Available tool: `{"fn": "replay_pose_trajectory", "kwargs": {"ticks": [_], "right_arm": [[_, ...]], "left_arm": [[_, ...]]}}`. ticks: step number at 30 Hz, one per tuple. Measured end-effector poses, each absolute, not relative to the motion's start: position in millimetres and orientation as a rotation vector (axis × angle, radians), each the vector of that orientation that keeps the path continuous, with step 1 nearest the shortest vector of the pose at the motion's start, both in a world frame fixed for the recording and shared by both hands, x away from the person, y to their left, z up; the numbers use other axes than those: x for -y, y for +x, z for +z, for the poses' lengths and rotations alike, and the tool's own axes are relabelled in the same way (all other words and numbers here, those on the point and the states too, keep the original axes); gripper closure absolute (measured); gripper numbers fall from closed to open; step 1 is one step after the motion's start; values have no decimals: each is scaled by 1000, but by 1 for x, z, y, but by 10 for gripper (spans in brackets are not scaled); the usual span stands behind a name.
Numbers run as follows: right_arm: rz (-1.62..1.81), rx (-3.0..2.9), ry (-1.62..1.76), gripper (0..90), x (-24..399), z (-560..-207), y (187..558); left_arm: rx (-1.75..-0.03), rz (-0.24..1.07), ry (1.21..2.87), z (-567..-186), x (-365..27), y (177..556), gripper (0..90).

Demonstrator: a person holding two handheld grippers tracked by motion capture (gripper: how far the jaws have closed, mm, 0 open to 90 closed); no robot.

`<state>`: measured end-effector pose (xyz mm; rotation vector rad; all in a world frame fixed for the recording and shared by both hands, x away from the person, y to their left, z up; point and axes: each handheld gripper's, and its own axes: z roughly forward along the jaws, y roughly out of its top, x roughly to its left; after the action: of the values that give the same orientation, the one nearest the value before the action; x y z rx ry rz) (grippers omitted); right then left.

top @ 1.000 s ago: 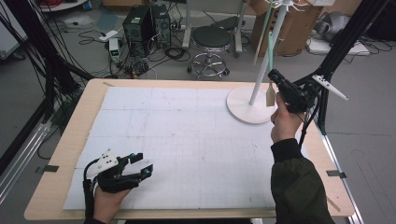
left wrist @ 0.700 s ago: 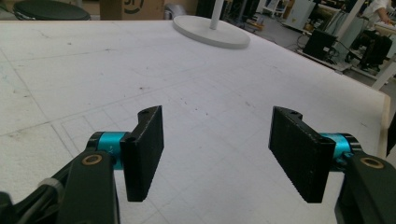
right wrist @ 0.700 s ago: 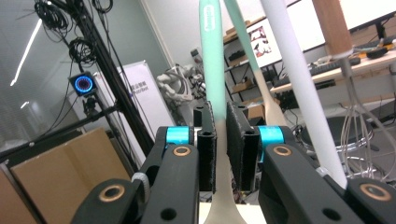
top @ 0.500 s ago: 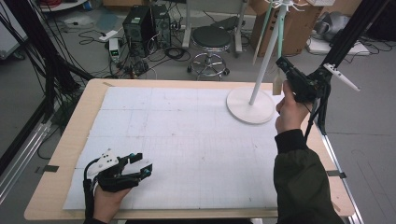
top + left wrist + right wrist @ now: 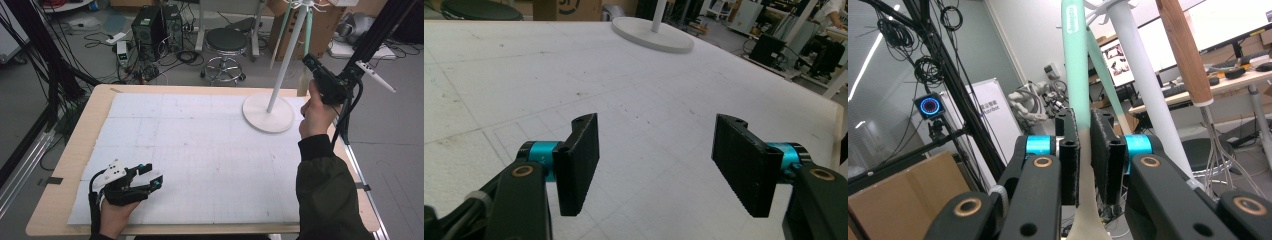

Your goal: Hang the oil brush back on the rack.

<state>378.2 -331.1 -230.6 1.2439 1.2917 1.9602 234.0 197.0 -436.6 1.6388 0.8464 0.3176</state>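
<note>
1. The right gripper point(image 5: 312, 64), raised over the table's point(image 5: 65, 210) far right corner, is clenched on a mint-handled utensil point(image 5: 1075, 65) with a cream lower part.
2. In the right gripper view the black pads point(image 5: 1069, 165) press the utensil from both sides where mint meets cream; the handle rises upright above them.
3. The utensil hangs beside the white pole of a stand point(image 5: 268, 112), whose round base sits on the mat point(image 5: 200, 145) near the far right corner.
4. A second mint handle point(image 5: 1103, 70) slants behind the first, and a brown wooden handle point(image 5: 1183, 50) hangs to the pole's right in that view.
5. The person's right hand point(image 5: 315, 112) grips the tool just right of the stand's base, a dark green sleeve point(image 5: 325, 190) running along the right edge.
6. The left gripper point(image 5: 150, 177) rests at the near left corner, jaws parted and empty.
7. In the left gripper view its pads point(image 5: 581, 160) stand well apart over bare mat, the stand's base point(image 5: 651, 37) far ahead.
</note>
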Motion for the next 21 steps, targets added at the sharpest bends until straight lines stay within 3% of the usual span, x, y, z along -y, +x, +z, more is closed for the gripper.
{"fn": "replay_pose_trajectory", "kwargs": {"ticks": [21], "right_arm": [[1904, -1292, 1303, 833, 329, -230, 391]], "left_arm": [[-843, 318, 1632, -436, -198, 235, 362]]}}
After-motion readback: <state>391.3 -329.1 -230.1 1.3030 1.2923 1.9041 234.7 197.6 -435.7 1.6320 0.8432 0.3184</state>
